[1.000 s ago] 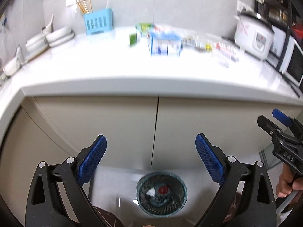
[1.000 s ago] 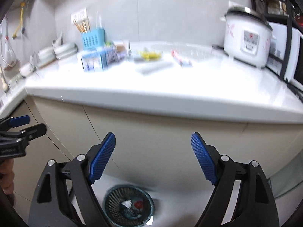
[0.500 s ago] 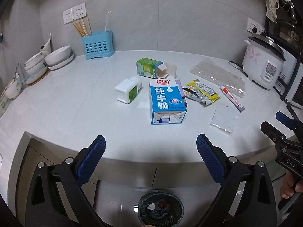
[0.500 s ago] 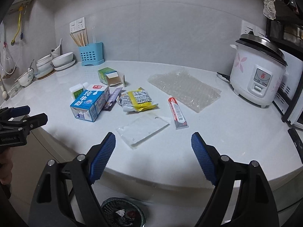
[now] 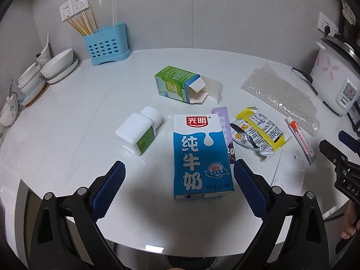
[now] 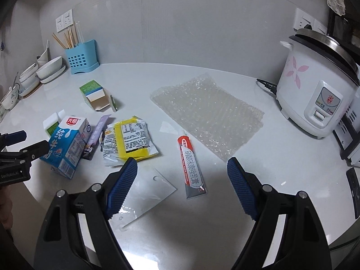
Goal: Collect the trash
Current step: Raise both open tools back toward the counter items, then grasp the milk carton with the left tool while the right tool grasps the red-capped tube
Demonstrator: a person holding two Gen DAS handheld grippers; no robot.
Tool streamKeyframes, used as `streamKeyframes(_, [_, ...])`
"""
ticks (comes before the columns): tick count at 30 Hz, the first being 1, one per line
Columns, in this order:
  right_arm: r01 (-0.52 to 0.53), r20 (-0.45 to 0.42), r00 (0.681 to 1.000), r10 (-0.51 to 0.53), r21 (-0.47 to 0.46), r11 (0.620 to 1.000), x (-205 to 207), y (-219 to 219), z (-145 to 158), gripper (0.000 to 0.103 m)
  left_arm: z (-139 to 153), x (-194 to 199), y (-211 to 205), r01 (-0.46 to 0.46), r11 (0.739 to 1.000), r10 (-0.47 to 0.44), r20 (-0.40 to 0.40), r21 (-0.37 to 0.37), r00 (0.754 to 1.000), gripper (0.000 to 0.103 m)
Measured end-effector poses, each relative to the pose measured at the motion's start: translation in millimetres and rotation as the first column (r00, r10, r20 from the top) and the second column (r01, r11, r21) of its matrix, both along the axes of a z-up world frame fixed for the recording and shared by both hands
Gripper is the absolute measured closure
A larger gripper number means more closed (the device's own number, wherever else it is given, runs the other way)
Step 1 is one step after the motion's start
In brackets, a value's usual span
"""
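Observation:
Trash lies on the white counter (image 5: 67, 117). A blue milk carton (image 5: 200, 155) lies flat just ahead of my open, empty left gripper (image 5: 178, 182); it also shows in the right wrist view (image 6: 65, 144). Near it are a white bottle (image 5: 138, 130), a green open box (image 5: 177, 84), a purple sachet (image 5: 222, 121) and a yellow wrapper (image 5: 258, 130). My open, empty right gripper (image 6: 182, 180) hovers over a red-and-grey tube (image 6: 191, 164) and a clear plastic sheet (image 6: 146, 193). Bubble wrap (image 6: 207, 112) lies beyond.
A rice cooker (image 6: 315, 94) stands at the right. A blue utensil holder (image 5: 105, 45) and stacked bowls (image 5: 56, 65) sit at the back left. A dark bin rim (image 5: 191, 261) shows below the counter's front edge.
Both grippers have risen from below the counter edge and moved in over the counter. The trash now lies close in front of them. The floor bin has dropped nearly out of view.

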State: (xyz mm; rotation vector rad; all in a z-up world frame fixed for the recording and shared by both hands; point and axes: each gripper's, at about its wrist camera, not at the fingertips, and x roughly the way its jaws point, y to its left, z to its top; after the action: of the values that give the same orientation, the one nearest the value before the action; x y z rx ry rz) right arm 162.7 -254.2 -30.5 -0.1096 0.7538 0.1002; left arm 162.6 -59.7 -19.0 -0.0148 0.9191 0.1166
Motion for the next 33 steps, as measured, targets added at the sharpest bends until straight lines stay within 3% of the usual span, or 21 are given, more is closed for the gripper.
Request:
streamKeyframes(4, [0.005,-0.039,0.999,-0.004,0.02,1.0,23,-5,-13,0.025,-13,20,-2,0.0,1.0,0.0,-0.036,-0.009,0.999,0.008])
streamKeyframes(18, [-0.005,-0.141,0.99,0.002,-0.019,1.0,65,2,-44,0.049,-43,55,-22,0.037,0.999,-0.036,-0.131,0.009,0.991,0.009])
streamKeyframes(21, [0.0,-0.167,0.986,-0.003,-0.02,1.0,68,2,-48,0.058,-46,56,-23,0.044,0.999,-0.043,-0.147,0.006,0.988,0.013])
streamKeyframes(28, [0.007,-0.199,0.98,-0.015,-0.041,0.999,68,7,-51,0.082,-52,53,-19,0.048,0.998,-0.055,-0.19,-0.04,0.98,0.039])
streamKeyframes(33, [0.01,-0.192,0.981,-0.019,-0.047,0.999,64,10,-51,0.083,-51,50,-16,0.046,0.997,-0.057,-0.187,-0.062,0.981,0.041])
